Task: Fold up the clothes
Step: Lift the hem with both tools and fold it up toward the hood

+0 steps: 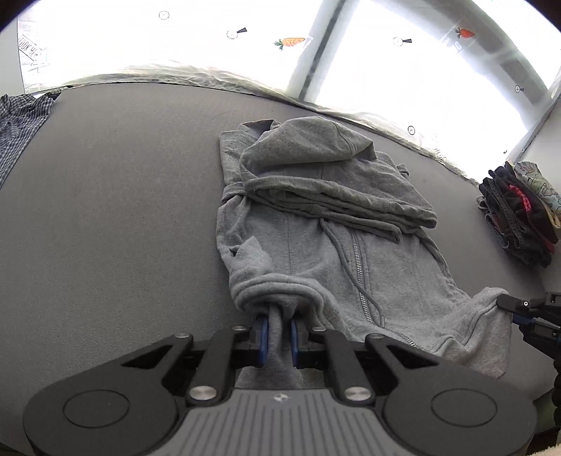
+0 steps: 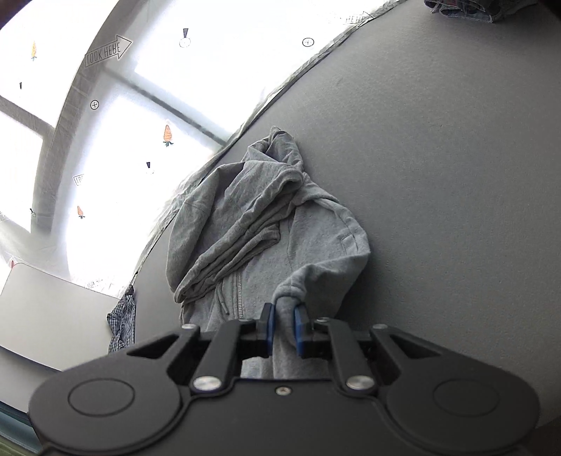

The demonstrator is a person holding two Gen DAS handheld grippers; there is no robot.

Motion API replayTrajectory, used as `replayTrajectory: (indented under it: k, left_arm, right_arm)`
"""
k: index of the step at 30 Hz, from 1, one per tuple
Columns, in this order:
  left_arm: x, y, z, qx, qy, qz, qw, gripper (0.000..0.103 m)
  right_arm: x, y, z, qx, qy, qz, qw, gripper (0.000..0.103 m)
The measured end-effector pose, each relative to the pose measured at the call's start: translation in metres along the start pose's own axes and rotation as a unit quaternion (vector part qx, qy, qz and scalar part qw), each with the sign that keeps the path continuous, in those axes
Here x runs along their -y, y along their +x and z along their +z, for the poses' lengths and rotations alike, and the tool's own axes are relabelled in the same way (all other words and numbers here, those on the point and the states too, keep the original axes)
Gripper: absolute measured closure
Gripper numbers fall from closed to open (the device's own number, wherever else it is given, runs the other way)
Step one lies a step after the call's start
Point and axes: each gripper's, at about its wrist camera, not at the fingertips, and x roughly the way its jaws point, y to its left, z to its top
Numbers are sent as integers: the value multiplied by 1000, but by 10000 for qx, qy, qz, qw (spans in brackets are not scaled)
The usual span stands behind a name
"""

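A grey zip hoodie (image 1: 315, 224) lies on the dark grey table (image 1: 105, 210), its hood and sleeves folded over the chest, zipper facing up. My left gripper (image 1: 279, 328) is shut on the hoodie's near left hem corner, with grey fabric bunched between the blue pads and lifted slightly. In the right wrist view the same hoodie (image 2: 266, 224) stretches away from me, and my right gripper (image 2: 284, 326) is shut on its other bottom corner, cloth pinched between the blue pads. The right gripper (image 1: 519, 308) also shows at the right edge of the left wrist view.
A stack of folded dark clothes (image 1: 519, 217) sits at the table's right end. A checked shirt (image 1: 21, 119) lies at the far left, also seen as checked fabric (image 2: 122, 322) off the table's edge. Denim (image 2: 466, 8) lies at the far corner. Bright windows stand behind the table.
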Motion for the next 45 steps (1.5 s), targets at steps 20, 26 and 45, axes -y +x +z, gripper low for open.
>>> replayTrajectory:
  k: [20, 26, 45]
  left_arm:
    - [-13, 28, 111, 1182, -969, -361, 9876, 94]
    - [-24, 73, 149, 1162, -1211, -314, 9853, 94]
    - [-85, 166, 206, 520, -2733, -295, 9601, 89]
  right_arm:
    - [-16, 44, 97, 718, 1059, 1222, 9842, 91]
    - [-12, 85, 130, 749, 1250, 1228, 9817, 91]
    - [-7, 195, 219, 782, 1218, 263, 9891, 92]
